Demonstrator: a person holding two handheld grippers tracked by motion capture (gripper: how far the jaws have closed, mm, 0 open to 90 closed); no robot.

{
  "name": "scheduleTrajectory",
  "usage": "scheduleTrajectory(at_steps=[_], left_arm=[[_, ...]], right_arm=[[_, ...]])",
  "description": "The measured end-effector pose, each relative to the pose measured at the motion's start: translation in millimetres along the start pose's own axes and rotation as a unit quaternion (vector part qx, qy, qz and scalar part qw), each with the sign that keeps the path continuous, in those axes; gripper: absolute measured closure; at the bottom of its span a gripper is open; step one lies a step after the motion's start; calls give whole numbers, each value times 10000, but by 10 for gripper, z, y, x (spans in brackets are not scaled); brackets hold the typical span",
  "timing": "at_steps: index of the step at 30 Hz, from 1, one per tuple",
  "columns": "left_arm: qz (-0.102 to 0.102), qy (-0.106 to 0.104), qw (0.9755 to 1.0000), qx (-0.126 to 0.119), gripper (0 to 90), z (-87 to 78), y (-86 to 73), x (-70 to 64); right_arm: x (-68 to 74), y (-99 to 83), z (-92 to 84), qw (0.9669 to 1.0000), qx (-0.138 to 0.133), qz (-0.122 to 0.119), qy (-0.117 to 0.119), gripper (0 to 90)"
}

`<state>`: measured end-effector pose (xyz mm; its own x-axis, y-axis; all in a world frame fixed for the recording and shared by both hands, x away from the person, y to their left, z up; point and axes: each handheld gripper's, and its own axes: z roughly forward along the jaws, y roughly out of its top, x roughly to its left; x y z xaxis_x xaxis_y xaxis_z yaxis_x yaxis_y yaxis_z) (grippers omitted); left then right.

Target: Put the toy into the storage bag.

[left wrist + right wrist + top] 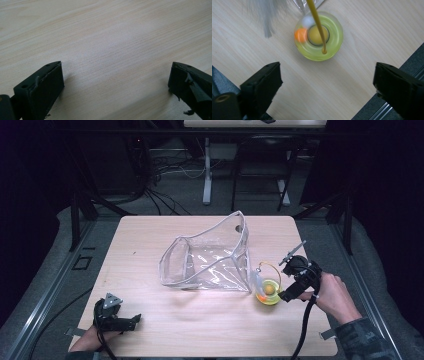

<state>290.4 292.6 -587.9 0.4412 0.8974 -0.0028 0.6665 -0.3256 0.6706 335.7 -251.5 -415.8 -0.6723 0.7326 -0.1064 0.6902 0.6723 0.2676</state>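
Observation:
A clear plastic bag [210,260] with a grey rim lies open on its side in the middle of the wooden table [170,330]. Just right of it sits a yellow-green ring toy [269,292] with an orange ball, a white ball and a thin yellow wire arching over it. The toy [319,36] lies ahead of my right gripper [327,82], whose jaws stand wide apart with nothing between them. That right gripper [289,294] hovers at the toy's right side. My left gripper [131,321] rests open at the front left, over bare wood [112,50].
A white feathery tuft [265,15] hangs beside the toy. The table's right edge and a metal rail [384,110] lie close under the right gripper. Behind the table stand a desk leg [207,170] and loose cables [165,195] on the floor.

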Motion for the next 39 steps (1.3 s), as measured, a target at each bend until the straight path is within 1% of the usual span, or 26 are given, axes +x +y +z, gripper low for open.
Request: scheduleTrajectory(at_steps=[1, 2, 3, 6, 7, 8, 9, 10, 11, 14, 19, 20, 21, 22, 23, 24, 25, 26, 27, 30, 32, 33, 35, 36, 37, 39], left_arm=[[0, 1, 10000, 0, 0, 0, 0, 0], [0, 1, 10000, 1, 0, 0, 0, 0], [0, 1, 10000, 0, 0, 0, 0, 0], [2, 1, 10000, 0, 0, 0, 0, 0], [2, 1, 10000, 0, 0, 0, 0, 0], [0, -1, 10000, 0, 0, 0, 0, 0], [10, 1, 10000, 7, 0, -1, 0, 1], [-1, -1, 10000, 0, 0, 0, 0, 0], [1, 0, 10000, 0, 1, 0, 0, 0], [12, -2, 10000, 8, 0, -1, 0, 1], [8, -2, 10000, 12, 0, -1, 0, 1], [10, -2, 10000, 11, 0, -1, 0, 1], [10, -2, 10000, 12, 0, -1, 0, 1], [10, -3, 10000, 12, 0, -1, 0, 1], [9, -3, 10000, 11, 0, -1, 0, 1], [8, -4, 10000, 11, 1, -1, 0, 0], [9, -3, 10000, 11, 0, -1, 0, 1], [9, -4, 10000, 12, 1, -1, 1, 1], [11, -4, 10000, 12, 1, -1, 1, 1], [2, -11, 10000, 10, 1, -1, 0, 0], [1, -10, 10000, 10, 1, -1, 0, 0], [8, -12, 10000, 12, 1, -1, 0, 0], [11, -5, 10000, 12, 1, -1, 1, 1], [11, -3, 10000, 12, 1, -1, 1, 1], [8, -4, 10000, 16, 1, -2, 0, 0], [11, -4, 10000, 11, 1, -1, 0, 1]], right_arm=[[-3, 35, -20, 10000, 26, -47, -18, 142], [1, 43, -15, 10000, -47, -20, 0, 148], [3, 63, -26, 10000, -17, -50, -32, 155], [11, 113, -49, 9999, 15, -144, -81, 221], [11, 113, -49, 9999, 15, -144, -81, 221], [20, 145, -73, 9998, 3, -191, -96, 265], [24, 156, -77, 9997, -37, -206, -114, 282], [22, 173, -91, 9996, -9, -255, -144, 302], [20, 186, -98, 9996, -29, -258, -106, 322], [21, 229, -140, 9995, -65, -290, -125, 375], [41, 315, -215, 9988, -64, -448, -191, 461], [45, 333, -229, 9985, -14, -479, -246, 482], [47, 350, -237, 9984, 10, -527, -228, 489], [55, 360, -235, 9985, -38, -503, -220, 515], [54, 378, -249, 9980, 18, -571, -259, 534], [63, 389, -246, 9981, -11, -558, -258, 542], [64, 406, -260, 9975, 58, -619, -322, 567], [70, 413, -254, 9980, 4, -583, -247, 579], [68, 428, -268, 9976, 57, -640, -246, 591], [78, 459, -286, 9974, 64, -687, -222, 649], [88, 484, -302, 9964, 157, -781, -283, 681], [96, 487, -297, 9969, 125, -753, -212, 694], [106, 513, -304, 9958, 227, -849, -256, 714], [113, 515, -292, 9963, 184, -816, -211, 722], [113, 529, -301, 9954, 269, -879, -256, 727], [117, 553, -293, 9946, 333, -937, -286, 727]])
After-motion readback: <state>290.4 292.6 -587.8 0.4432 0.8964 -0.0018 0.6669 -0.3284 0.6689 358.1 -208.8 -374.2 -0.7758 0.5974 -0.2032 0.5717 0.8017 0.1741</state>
